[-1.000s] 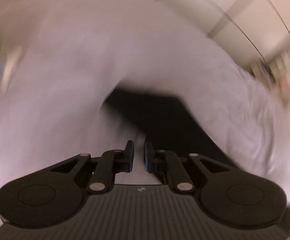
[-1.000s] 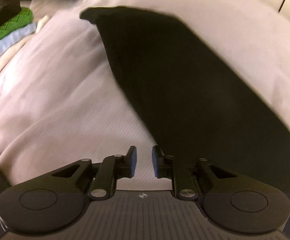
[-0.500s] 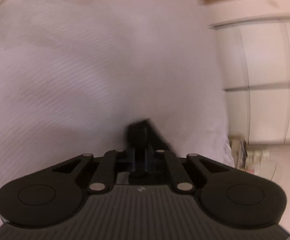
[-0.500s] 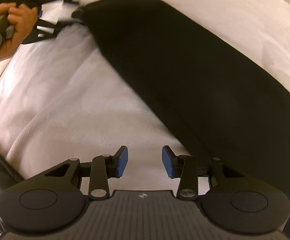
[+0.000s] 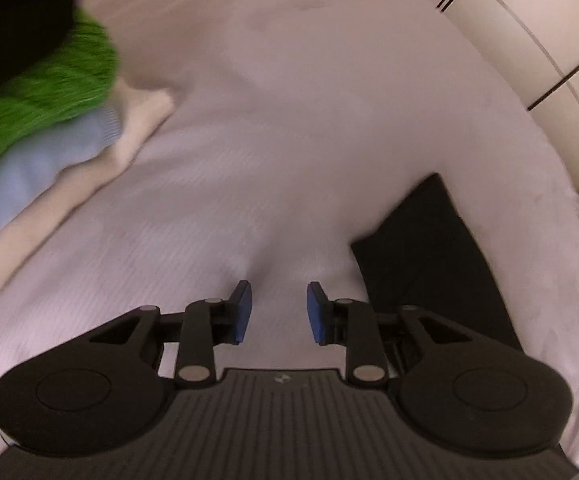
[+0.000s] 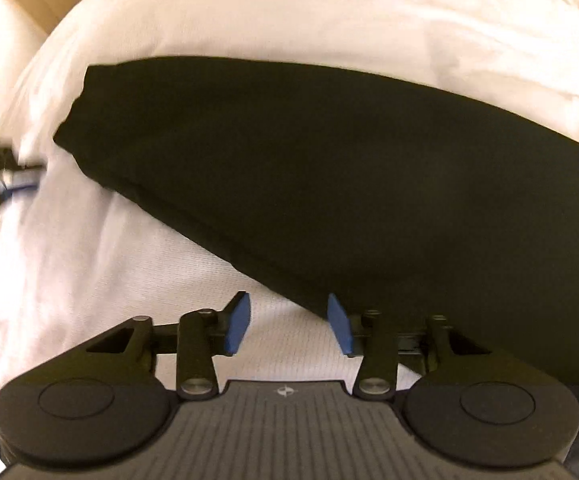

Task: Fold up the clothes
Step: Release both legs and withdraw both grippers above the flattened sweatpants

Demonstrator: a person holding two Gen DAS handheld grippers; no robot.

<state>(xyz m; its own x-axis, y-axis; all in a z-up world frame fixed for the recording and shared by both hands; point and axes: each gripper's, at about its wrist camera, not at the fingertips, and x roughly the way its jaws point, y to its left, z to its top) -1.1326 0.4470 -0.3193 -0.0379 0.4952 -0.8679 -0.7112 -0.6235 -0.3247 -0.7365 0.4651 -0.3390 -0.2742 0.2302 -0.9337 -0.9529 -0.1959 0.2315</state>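
Observation:
A black garment [image 6: 329, 176] lies folded flat on the white bedsheet [image 6: 89, 260], filling the middle and right of the right wrist view. My right gripper [image 6: 288, 322] is open and empty, just at the garment's near edge. In the left wrist view a corner of the black garment [image 5: 433, 264] lies to the right of my left gripper [image 5: 279, 312], which is open and empty over bare sheet [image 5: 289, 120].
A stack of folded clothes sits at the left of the left wrist view: black [image 5: 13, 40], green knit [image 5: 45, 96], light blue [image 5: 29, 172] and cream [image 5: 89, 172]. White wardrobe doors [image 5: 537, 40] stand beyond the bed's far right edge.
My left gripper let go of the black garment's corner, opened and swung left toward the clothes stack. My right gripper opened wider and turned to face the garment's long edge.

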